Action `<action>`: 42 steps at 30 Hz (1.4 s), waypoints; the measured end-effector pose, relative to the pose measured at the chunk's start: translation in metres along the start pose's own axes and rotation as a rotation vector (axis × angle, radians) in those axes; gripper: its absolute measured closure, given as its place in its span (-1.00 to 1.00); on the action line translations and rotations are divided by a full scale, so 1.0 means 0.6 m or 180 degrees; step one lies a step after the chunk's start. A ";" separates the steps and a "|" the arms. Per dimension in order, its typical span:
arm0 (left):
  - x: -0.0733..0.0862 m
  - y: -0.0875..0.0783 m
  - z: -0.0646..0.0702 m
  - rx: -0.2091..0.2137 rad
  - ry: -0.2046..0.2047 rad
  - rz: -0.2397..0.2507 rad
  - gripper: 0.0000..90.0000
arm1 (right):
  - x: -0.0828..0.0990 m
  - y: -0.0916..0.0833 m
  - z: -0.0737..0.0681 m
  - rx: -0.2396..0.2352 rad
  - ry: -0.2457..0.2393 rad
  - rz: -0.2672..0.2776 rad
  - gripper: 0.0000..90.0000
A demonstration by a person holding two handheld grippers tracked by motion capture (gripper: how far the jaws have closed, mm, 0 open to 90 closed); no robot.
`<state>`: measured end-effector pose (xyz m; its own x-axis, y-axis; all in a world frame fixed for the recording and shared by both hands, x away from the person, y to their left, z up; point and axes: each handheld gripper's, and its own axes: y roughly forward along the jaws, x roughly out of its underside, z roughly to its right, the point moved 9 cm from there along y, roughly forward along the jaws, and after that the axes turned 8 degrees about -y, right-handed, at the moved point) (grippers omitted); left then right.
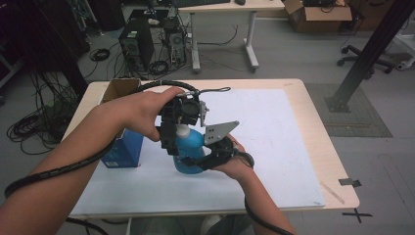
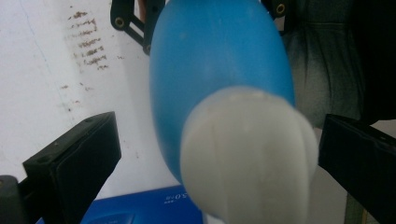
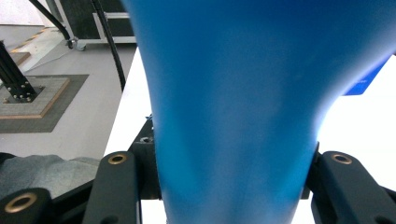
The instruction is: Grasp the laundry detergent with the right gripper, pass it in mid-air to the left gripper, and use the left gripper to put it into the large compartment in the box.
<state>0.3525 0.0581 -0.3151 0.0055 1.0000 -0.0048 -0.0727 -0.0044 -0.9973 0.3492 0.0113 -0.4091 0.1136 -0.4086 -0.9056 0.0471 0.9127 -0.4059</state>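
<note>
Over toward the left edge of the surface (image 1: 293, 161) there's a blue box (image 1: 122, 149) standing on the white sheet. Next, the left tongs (image 1: 177, 128) hang over the blue bottle (image 1: 192, 147), open, 2 jaws standing either side of its white cap (image 2: 247, 154) without touching. The bottle sits about mid-surface, nearer the front edge. Right tongs (image 1: 208, 160) are clamped on the bottle's body, jaws pressed to both sides.

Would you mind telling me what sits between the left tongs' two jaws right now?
The white cap of the blue bottle sits between the left tongs' jaws in the left gripper view, with gaps either side; the pads are not touching it.
</note>
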 end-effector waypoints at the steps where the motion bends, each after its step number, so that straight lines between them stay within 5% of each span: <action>1: -0.001 0.001 0.001 -0.0004 -0.0011 0.0011 -1.00 | 0.000 0.002 0.000 -0.0002 -0.0029 0.0000 0.03; 42: -0.005 0.012 0.008 -0.0182 0.0019 -0.0057 -0.99 | -0.017 0.015 0.001 0.0002 -0.0077 0.0018 0.03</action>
<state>0.3474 0.0551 -0.3218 0.0123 0.9998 0.0127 -0.0153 0.0129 -0.9998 0.3490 0.0238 -0.4036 0.1378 -0.4034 -0.9046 0.0469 0.9149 -0.4008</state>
